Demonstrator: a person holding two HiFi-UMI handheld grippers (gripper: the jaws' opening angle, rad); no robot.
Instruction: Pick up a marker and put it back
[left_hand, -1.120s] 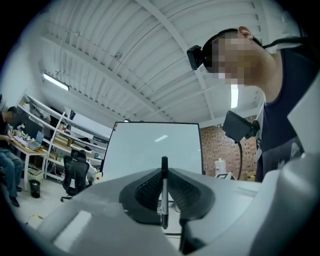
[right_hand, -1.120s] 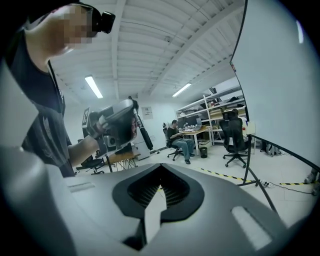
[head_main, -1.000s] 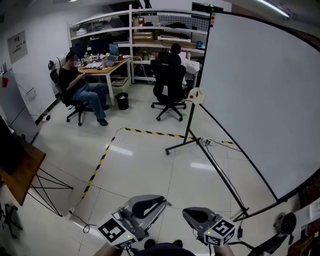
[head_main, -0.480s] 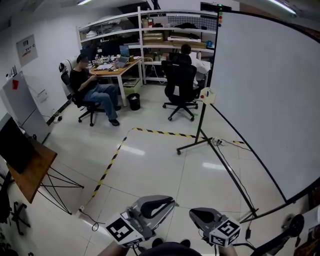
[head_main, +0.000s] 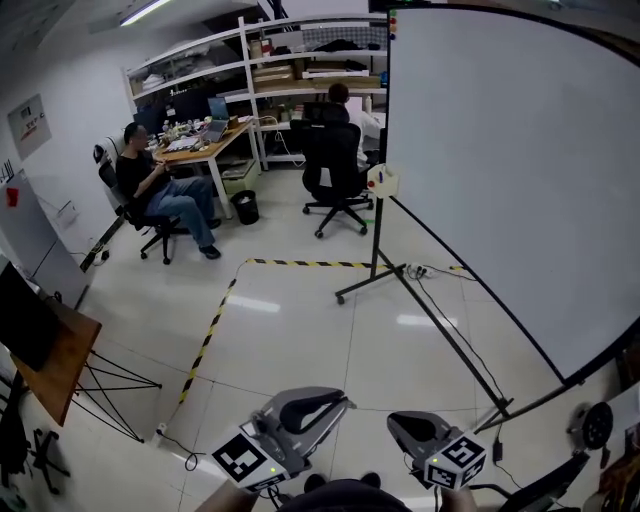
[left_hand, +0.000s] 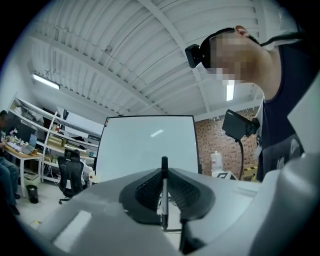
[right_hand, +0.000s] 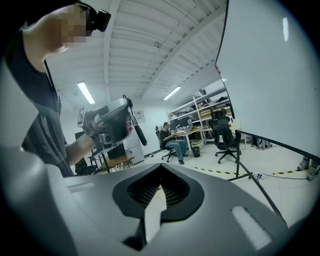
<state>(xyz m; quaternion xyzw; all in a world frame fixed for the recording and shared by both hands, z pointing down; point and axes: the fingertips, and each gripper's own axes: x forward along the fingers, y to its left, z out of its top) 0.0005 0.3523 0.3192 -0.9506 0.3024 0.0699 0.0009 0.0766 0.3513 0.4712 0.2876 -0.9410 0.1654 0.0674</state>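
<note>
Plainly clamping a black marker (left_hand: 164, 197) in the left gripper (left_hand: 164, 175), pads pressed on the barrel from both sides, marker upright with its top poking past the fingertips; carrying nothing in the right gripper (right_hand: 161, 167), jaws brought together at the tips with only pale floor showing through the slit lower down; holding both low at the bottom edge of the head view, side by side and apart, above a glossy tiled floor (head_main: 300, 320); facing a large whiteboard (head_main: 500, 170) ahead and to the right, blank, on a black stand; crossing the floor between grippers and board, a long black foot rail (head_main: 447, 340) running diagonally, plus a shorter cross foot (head_main: 355, 292) and a white cable (head_main: 430, 270) near it; at the board's left edge, a small white box (head_main: 383, 181); farther left, yellow-and-black tape (head_main: 205, 340) bending across the tiles; beyond it, one person (head_main: 150, 185) seated at a cluttered table (head_main: 205, 140), another person (head_main: 340, 100) with back turned in a black office chair (head_main: 335, 165), a dark bin (head_main: 244, 206) between them, white shelving (head_main: 290, 60) behind; at the far left, a wooden table (head_main: 55, 365) on thin black legs, well apart from both grippers.
</note>
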